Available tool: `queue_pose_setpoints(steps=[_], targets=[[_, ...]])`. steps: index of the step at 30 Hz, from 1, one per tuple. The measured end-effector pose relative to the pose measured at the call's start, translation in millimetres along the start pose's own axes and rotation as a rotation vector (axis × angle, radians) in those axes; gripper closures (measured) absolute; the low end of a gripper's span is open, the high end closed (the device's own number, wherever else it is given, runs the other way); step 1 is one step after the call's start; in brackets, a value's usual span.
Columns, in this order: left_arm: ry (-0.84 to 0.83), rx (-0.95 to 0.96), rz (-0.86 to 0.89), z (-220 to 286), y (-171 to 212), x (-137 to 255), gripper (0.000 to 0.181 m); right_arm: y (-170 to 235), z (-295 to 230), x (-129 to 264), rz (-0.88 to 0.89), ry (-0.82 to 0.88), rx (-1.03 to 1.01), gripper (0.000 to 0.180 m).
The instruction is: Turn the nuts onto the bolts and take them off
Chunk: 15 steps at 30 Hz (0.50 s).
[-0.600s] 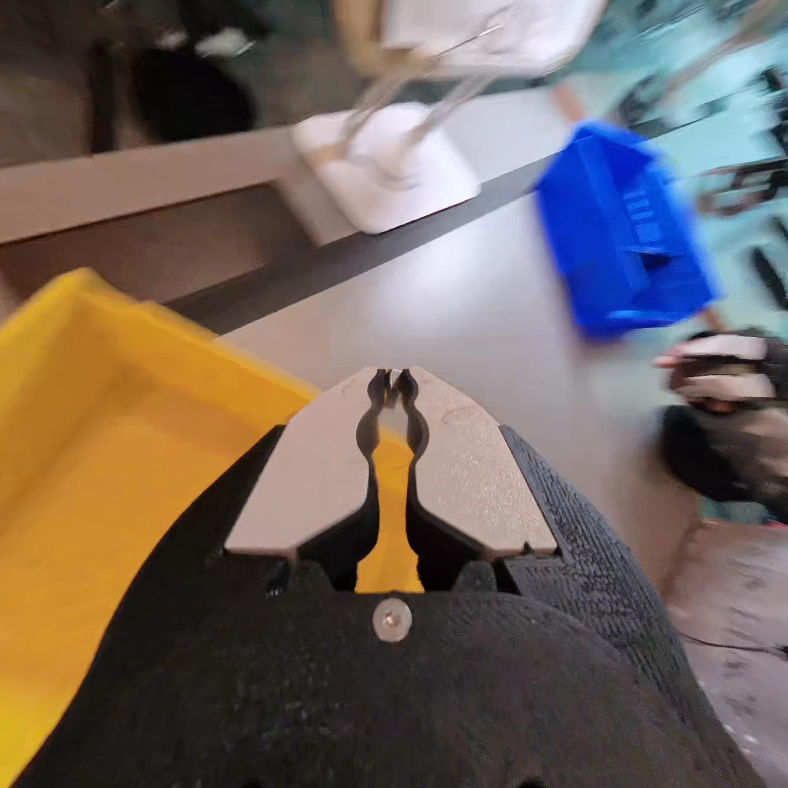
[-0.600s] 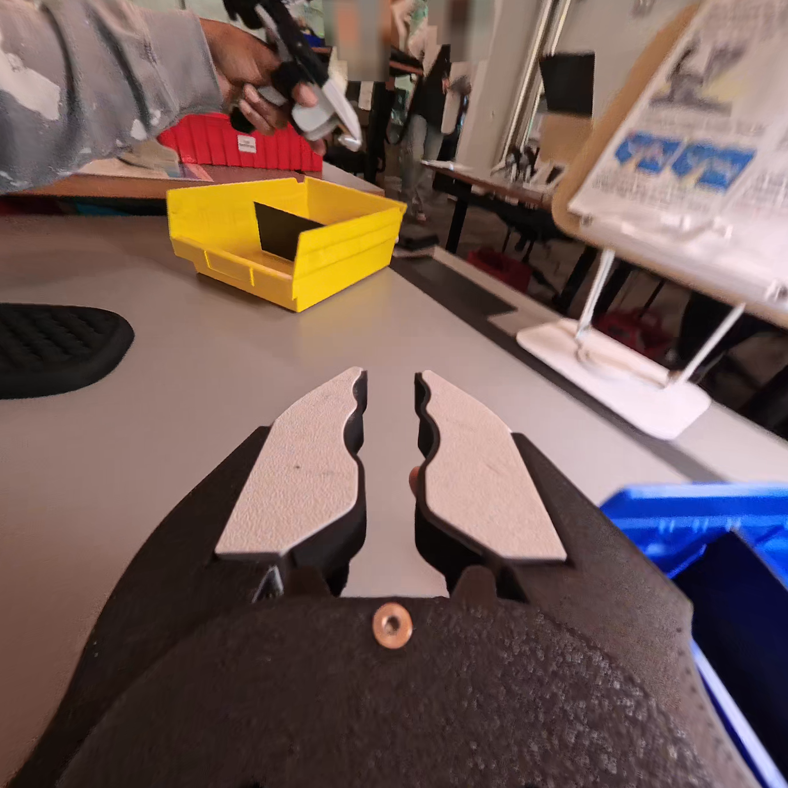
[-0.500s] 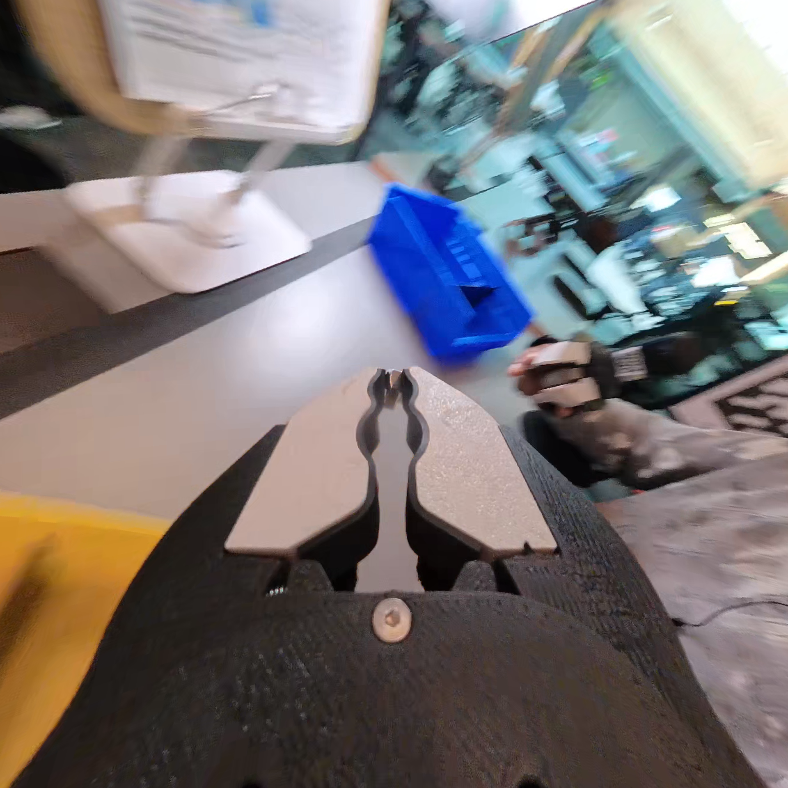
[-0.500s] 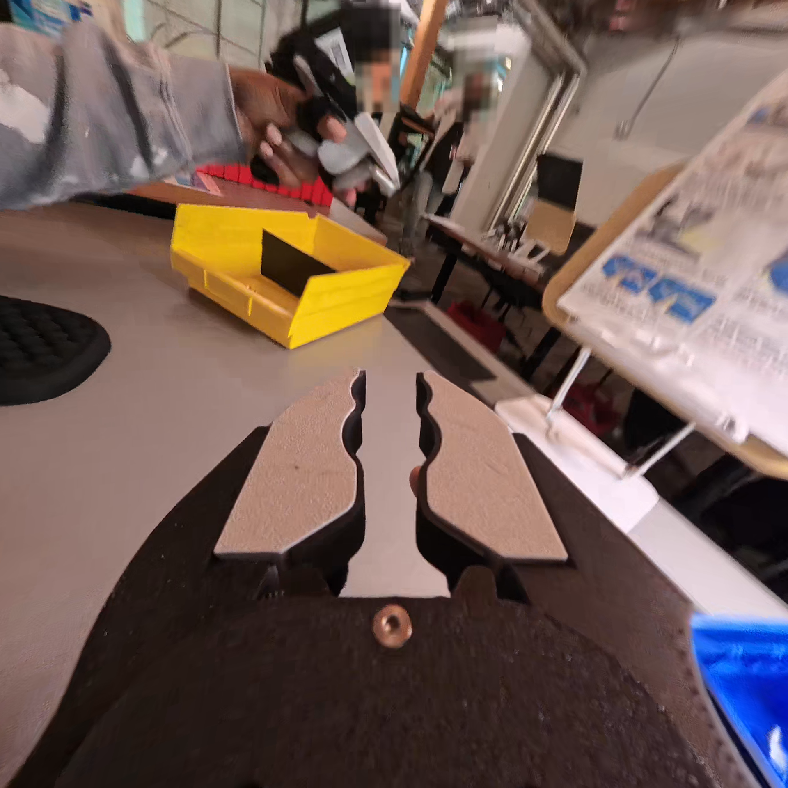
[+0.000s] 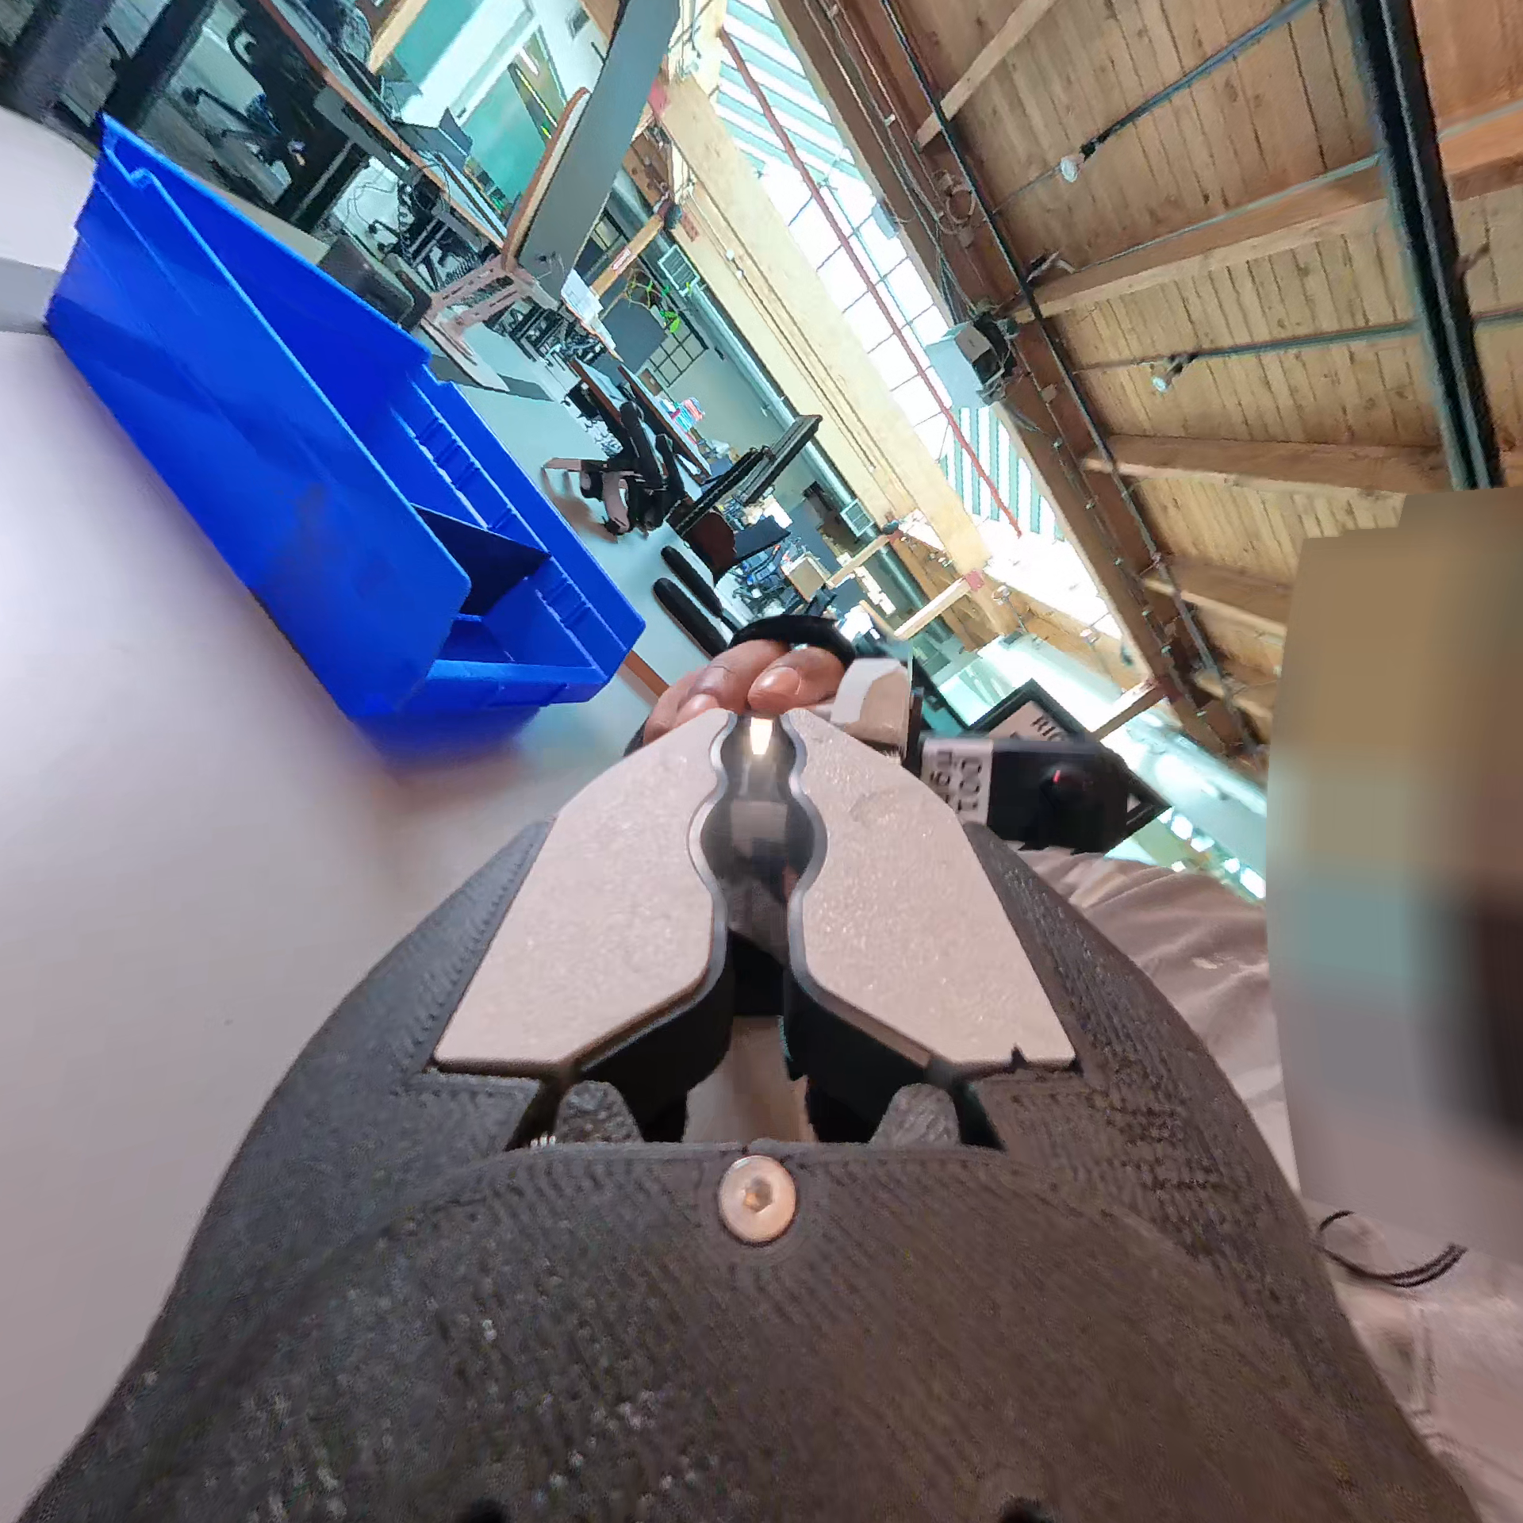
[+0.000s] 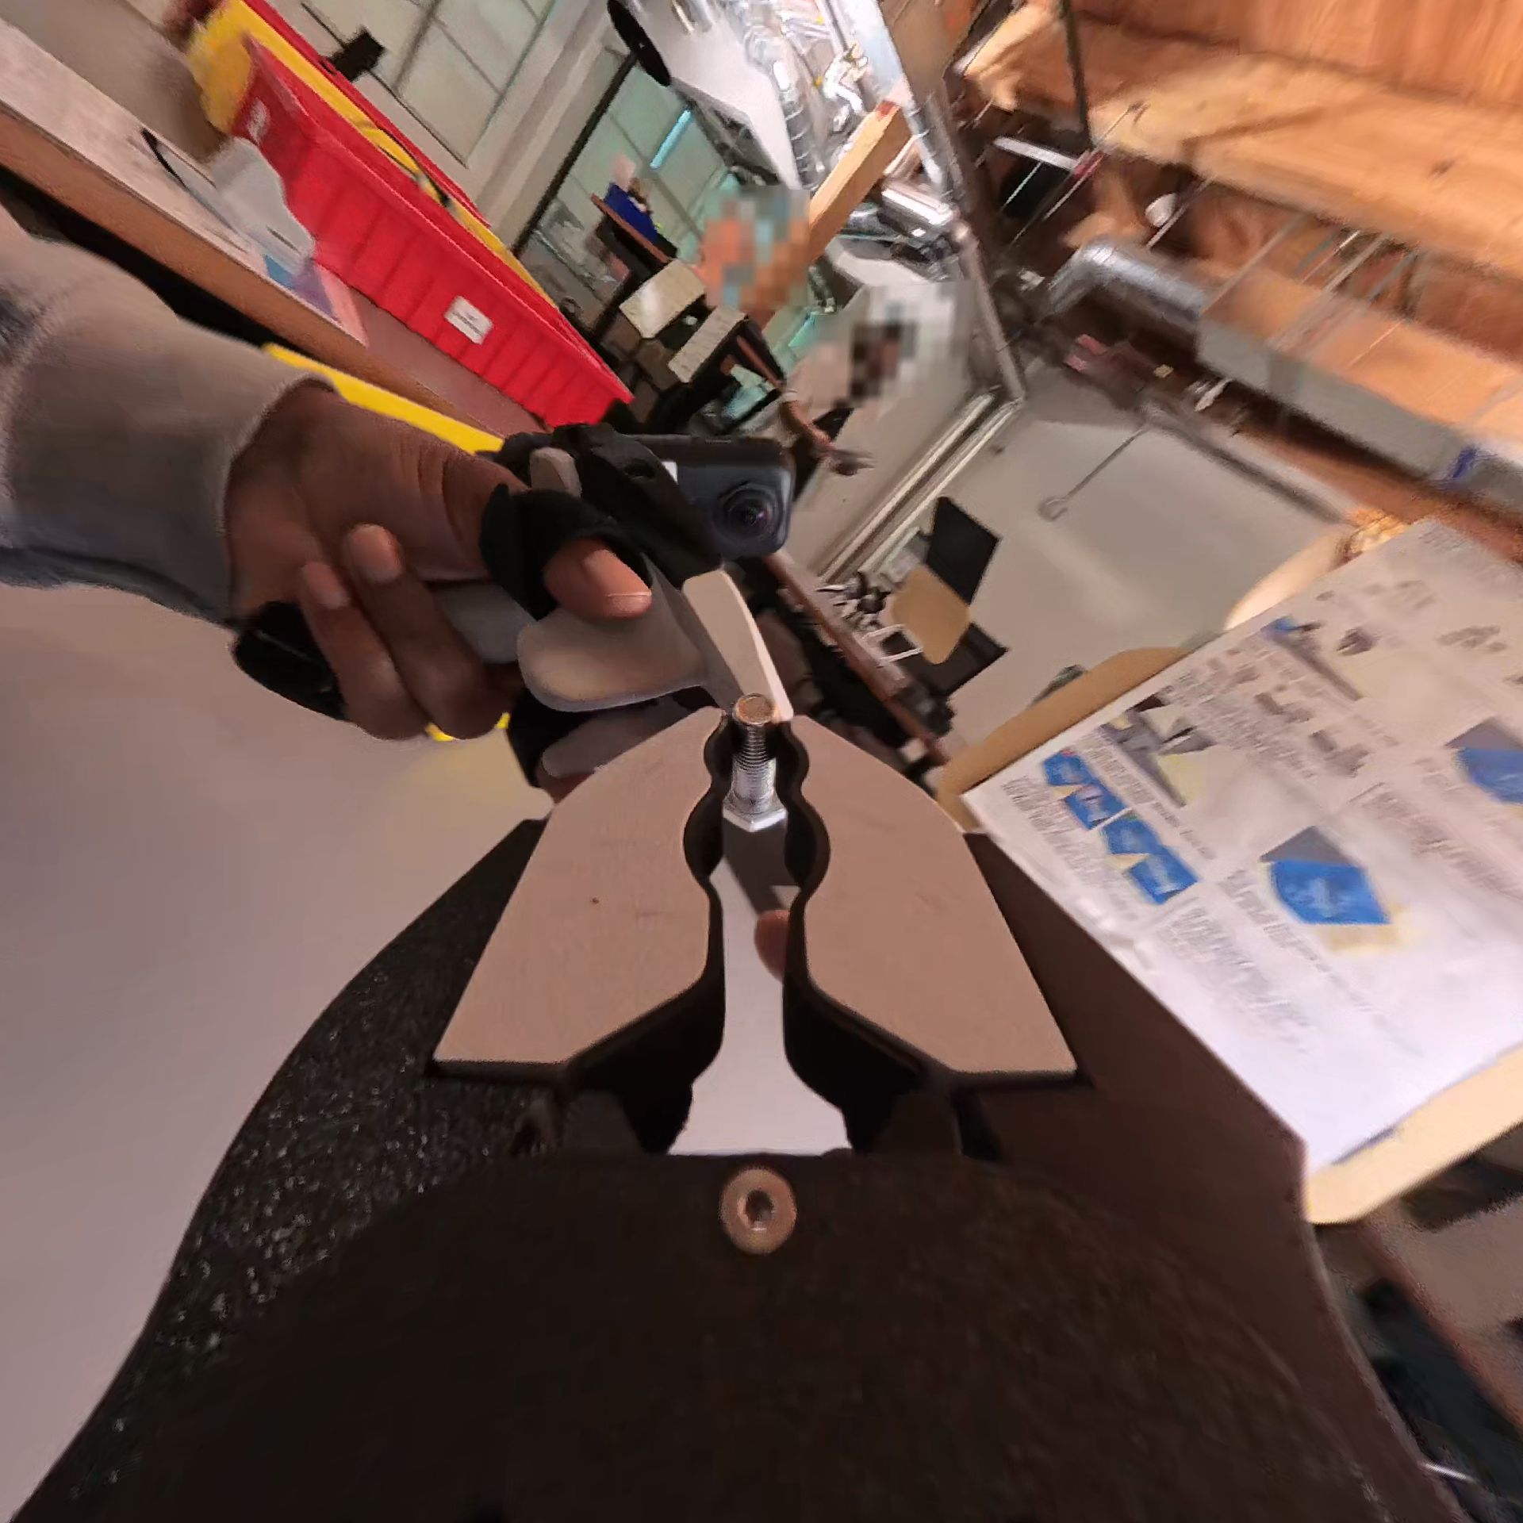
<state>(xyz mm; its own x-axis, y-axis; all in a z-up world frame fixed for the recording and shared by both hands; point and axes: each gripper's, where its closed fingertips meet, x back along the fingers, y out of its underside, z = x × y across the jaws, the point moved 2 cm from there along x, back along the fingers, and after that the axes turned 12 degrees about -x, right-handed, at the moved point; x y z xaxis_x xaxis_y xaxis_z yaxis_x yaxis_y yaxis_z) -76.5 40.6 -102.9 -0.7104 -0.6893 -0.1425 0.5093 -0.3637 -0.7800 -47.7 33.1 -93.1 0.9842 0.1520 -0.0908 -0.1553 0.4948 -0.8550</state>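
Observation:
In the right wrist view a silver bolt (image 6: 752, 770) lies between my right gripper's (image 6: 754, 725) fingertips, hex head toward the camera and threaded end pointing away. The fingers press on its threads. My left gripper (image 6: 752, 700), held in a hand (image 6: 354, 544), meets the bolt's far end tip to tip. In the left wrist view my left gripper (image 5: 756, 727) is shut on a small shiny metal piece (image 5: 758, 739), apparently a nut. The hand holding the right gripper (image 5: 742, 672) shows just beyond it. Where nut and bolt meet is hidden.
A blue bin (image 5: 288, 428) stands on the grey table (image 5: 165, 824) to the left in the left wrist view. In the right wrist view a printed sheet on a stand (image 6: 1236, 865) is at the right, and a red bin (image 6: 428, 272) and a yellow bin's edge (image 6: 387, 404) lie beyond the hand. Both grippers' tips are close together, under 4 cm apart.
My left gripper has swung away from the yellow bin and both grippers have risen to meet tip to tip. My right gripper's fingers have narrowed onto a bolt not seen before.

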Motion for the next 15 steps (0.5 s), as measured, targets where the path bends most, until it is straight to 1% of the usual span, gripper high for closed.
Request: queue_pose_setpoints(steps=[1,2,3,4,6,8,11,15], targets=[[-0.016,-0.045,0.001,-1.1,-1.9,1.6,0.172,-0.1,2.8,0.6,-0.011,-0.04,-0.077,0.17],[-0.052,-0.105,0.014,-3.1,-7.2,4.8,0.166,-0.5,6.6,1.3,-0.03,-0.093,-0.177,0.17],[-0.079,-0.18,0.016,-2.7,-12.4,8.5,0.162,0.6,10.9,1.7,-0.069,-0.158,-0.297,0.17],[-0.089,-0.257,-0.005,0.6,-15.3,11.2,0.162,2.8,13.8,2.4,-0.123,-0.24,-0.417,0.17],[-0.077,-0.369,-0.104,10.6,-13.0,11.0,0.162,4.3,19.1,5.9,-0.194,-0.384,-0.604,0.17],[-0.083,-0.464,-0.175,17.3,-10.9,6.0,0.161,1.2,20.2,10.2,-0.211,-0.514,-0.721,0.17],[0.02,-0.494,-0.249,32.1,-2.5,-7.1,0.161,-9.6,24.0,12.1,-0.144,-0.618,-0.865,0.17],[0.073,-0.5,-0.282,31.5,2.5,-22.3,0.166,-13.2,25.2,16.1,-0.112,-0.702,-1.007,0.171]])
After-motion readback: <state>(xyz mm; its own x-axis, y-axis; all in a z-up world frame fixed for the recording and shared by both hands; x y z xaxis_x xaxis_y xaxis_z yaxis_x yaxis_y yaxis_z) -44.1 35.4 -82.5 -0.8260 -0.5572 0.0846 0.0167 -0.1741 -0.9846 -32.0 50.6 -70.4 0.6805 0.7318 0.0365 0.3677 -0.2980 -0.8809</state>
